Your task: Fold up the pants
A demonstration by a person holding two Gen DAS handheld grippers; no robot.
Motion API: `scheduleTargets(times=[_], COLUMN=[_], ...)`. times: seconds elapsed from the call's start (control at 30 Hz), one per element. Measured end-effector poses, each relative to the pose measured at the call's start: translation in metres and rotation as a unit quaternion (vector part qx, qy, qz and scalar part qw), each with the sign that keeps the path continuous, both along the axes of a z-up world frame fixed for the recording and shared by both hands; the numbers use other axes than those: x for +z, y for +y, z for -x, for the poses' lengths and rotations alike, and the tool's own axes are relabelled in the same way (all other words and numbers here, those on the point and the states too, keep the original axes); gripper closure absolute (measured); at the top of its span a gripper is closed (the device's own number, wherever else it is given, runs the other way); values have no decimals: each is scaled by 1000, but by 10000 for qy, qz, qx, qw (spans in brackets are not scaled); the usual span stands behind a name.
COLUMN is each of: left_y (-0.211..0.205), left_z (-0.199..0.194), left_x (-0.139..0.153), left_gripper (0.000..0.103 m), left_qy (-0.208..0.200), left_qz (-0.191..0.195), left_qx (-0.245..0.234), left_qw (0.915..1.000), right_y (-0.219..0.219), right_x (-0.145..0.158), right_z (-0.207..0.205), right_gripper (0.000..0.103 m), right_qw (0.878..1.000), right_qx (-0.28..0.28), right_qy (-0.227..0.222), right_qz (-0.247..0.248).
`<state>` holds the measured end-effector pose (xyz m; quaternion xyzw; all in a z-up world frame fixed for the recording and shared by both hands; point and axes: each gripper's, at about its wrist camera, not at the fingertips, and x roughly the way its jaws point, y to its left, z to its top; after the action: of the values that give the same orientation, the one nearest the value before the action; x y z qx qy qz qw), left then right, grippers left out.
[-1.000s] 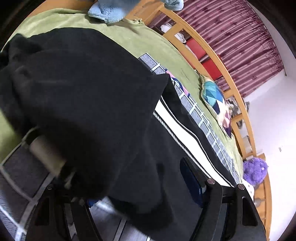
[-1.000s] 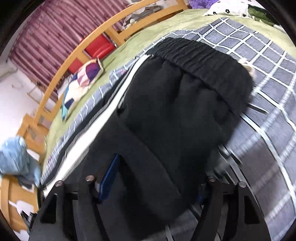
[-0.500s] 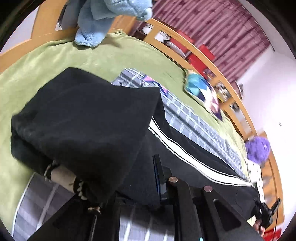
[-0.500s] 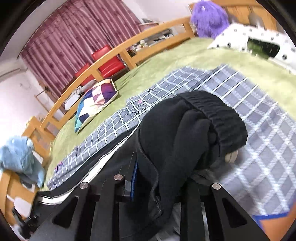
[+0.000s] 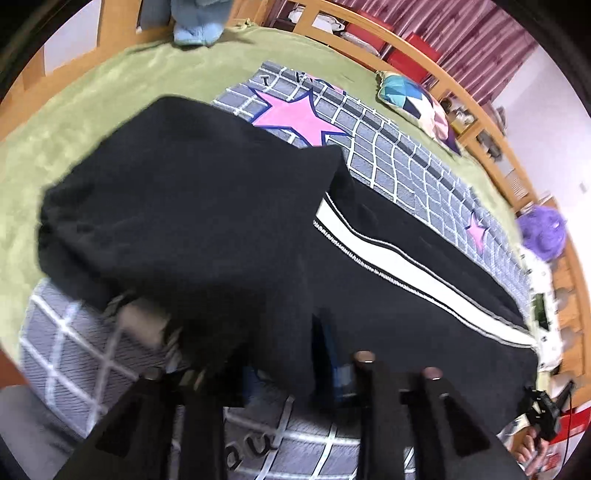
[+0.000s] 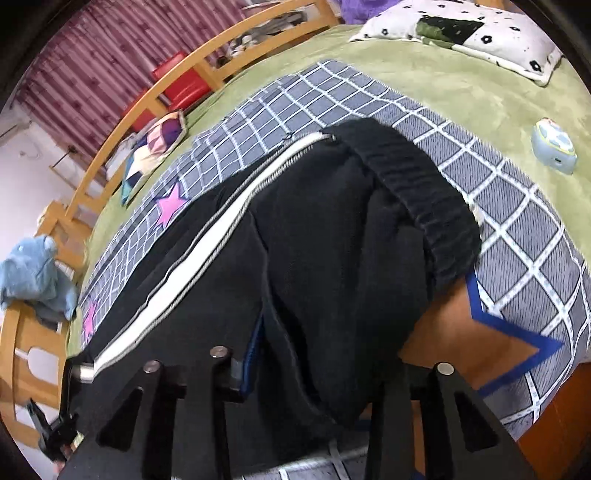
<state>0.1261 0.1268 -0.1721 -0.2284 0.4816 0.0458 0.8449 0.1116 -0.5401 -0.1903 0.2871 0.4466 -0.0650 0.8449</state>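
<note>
A home bedroom is indicated: a wooden bed frame [image 6: 110, 147], green bedspread [image 6: 461, 85], pillow [image 6: 461, 33] at upper right, maroon curtains [image 6: 96, 48].

Only blurred, cut-off letters show on the grey checked blanket [image 5: 373, 162]: rounded white ones at the bed's near edge, dark ones at its far end. None can be read.

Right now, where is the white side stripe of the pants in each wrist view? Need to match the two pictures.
Left wrist: white stripe runs from centre down to the right edge, across the black pants.
Right wrist: white stripe runs from upper centre down to the lower left.
Shared landmark: the patchwork cushion by the wooden rail.
</note>
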Motion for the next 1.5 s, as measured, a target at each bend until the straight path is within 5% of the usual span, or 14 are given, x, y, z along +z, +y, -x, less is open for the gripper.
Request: scheduleTargets(times=[0.13, 0.27, 0.37, 0.47, 0.53, 0.6, 0.7, 0.9, 1.13, 1.17, 1.23, 1.27, 1.3, 1.5], left_y=[-6, -14, -19, -24, -24, -21, -13, -5, -5, -4, 4, 10, 20, 74], left_z=[16, 22, 25, 24, 24, 25, 26, 12, -16, -20, -26, -30, -35, -79], left_x=[24, 34, 37, 39, 43, 45, 45, 18, -13, -14, -11, -6, -2, 25], left_gripper=[36, 33, 33, 33, 33, 33, 28, 26, 26, 27, 55, 88, 95, 95], left_qy=[-211, -385, -401, -414, -434, -416, -392, -93, 117, 121, -29, -167, -258, -616], left_qz=[-367, -470, -353, -396, -533, -692, -810, -921, -1765, -1910, -2041, -1869, -1658, -1604], left_qx=[-54, -18, -47, -17, 8, 61, 118, 14, -5, -24, -70, -171, -202, 91], left_qw=[9991, 9982, 9986, 9984, 9976, 9967, 9959, 9957, 9842, 9815, 9789, 9821, 9856, 9851], right_y=[-2, -25, -44, -50, -53, -52, -58, -44, -36, -34, -29, -24, -18, 16], right_x=[15, 23, -4, -36, -44, -21, 9, -25, 2, 9, 20, 24, 32, 59], right_z=[26, 37, 18, -6, -17, -28, -33, -53, 4, 9, 16, 23, 25, 28], right_gripper=[39, 26, 26, 36, 66, 78, 77, 59, 52, 52, 52, 52, 52, 52], right_qw=[9991, 9972, 9953, 9853, 9795, 9891, 9898, 9995, 9978, 9973, 9959, 9956, 9949, 9934], right_qx=[-12, -383, -617, -835, -960, -877, -468, -207, -481, -534, -680, -720, -778, -831], right_qy=[-174, -591, -466, -387, -424, -571, -1118, 246, 191, 198, 225, 199, 155, -111], right_qz=[388, 269, -578, -1439, -1720, -1038, -753, -40, 421, 467, 549, 574, 627, 786])
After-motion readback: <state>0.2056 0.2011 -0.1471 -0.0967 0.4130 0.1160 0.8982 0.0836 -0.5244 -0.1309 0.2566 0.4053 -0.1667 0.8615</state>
